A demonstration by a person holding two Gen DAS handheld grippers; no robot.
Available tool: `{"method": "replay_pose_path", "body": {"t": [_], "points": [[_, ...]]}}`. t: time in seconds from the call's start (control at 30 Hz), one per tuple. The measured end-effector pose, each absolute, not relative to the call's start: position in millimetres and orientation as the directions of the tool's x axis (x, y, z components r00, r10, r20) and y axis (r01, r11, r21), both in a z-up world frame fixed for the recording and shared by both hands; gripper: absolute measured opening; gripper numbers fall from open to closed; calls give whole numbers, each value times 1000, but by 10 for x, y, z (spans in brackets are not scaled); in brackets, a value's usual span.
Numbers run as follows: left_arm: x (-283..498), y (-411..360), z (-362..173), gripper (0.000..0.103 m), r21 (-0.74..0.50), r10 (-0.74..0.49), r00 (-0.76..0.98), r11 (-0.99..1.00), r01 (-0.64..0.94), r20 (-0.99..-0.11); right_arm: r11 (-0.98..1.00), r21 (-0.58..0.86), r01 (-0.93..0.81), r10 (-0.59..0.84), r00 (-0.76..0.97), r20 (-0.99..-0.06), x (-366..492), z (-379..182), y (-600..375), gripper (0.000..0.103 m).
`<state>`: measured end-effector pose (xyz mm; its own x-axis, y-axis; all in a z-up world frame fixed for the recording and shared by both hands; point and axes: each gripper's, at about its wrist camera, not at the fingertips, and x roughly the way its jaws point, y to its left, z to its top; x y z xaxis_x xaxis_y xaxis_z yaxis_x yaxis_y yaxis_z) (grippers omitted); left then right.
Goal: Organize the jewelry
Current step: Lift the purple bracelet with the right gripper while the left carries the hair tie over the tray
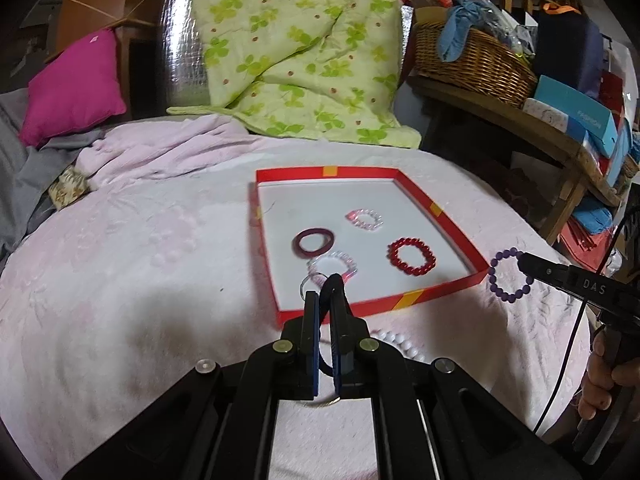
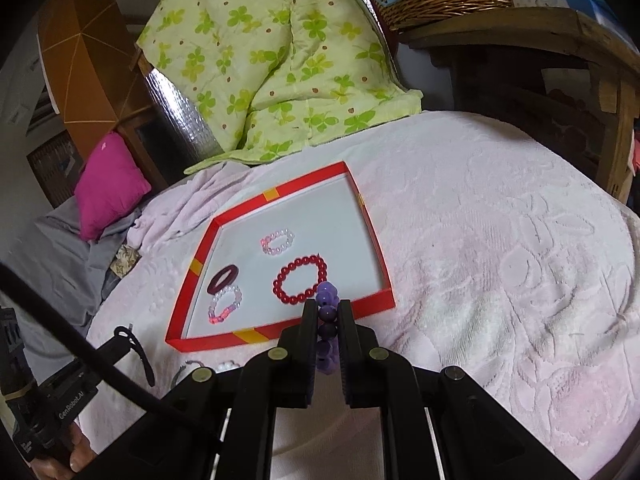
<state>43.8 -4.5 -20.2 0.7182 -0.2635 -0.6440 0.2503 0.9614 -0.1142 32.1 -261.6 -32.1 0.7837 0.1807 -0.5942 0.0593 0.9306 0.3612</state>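
With a purple bead bracelet (image 2: 327,320) clamped in the right gripper (image 2: 327,310) and a black cord (image 1: 334,292) pinched in the left gripper (image 1: 325,300), the red tray (image 2: 280,330) is found at twelve o'clock, equally near both.

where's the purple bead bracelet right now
The purple bead bracelet is pinched in the right tool, held just outside the red shallow box's near right corner, above the pink bedspread.

The tray (image 1: 440,296) has red walls with yellow stripes and a white floor. In it lie a red bead bracelet (image 1: 411,256), a maroon ring (image 1: 313,242) and two pink-and-clear bracelets (image 1: 365,219). The bedspread (image 1: 140,280) is pale pink with an embossed flower pattern.
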Motion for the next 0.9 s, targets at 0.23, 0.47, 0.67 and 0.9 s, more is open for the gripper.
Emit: {"method": "replay_pose_path", "body": {"t": [0.23, 0.47, 0.67, 0.9], "points": [[651, -262, -146, 5, -123, -315, 725, 944, 306, -613, 912, 405, 69, 193, 797, -572, 531, -255, -2661, 10], [1048, -351, -169, 5, -153, -356, 703, 929, 336, -615, 891, 450, 58, 219, 813, -539, 978, -146, -2558, 10], [1579, -350, -201, 5, -120, -339, 692, 931, 345, -637, 873, 482, 69, 236, 806, -543, 1476, -185, -2495, 10], [2127, -266, -398, 5, -182, -341, 652, 936, 301, -677, 840, 534, 100, 289, 750, -595, 1896, -458, -2424, 10]]}}
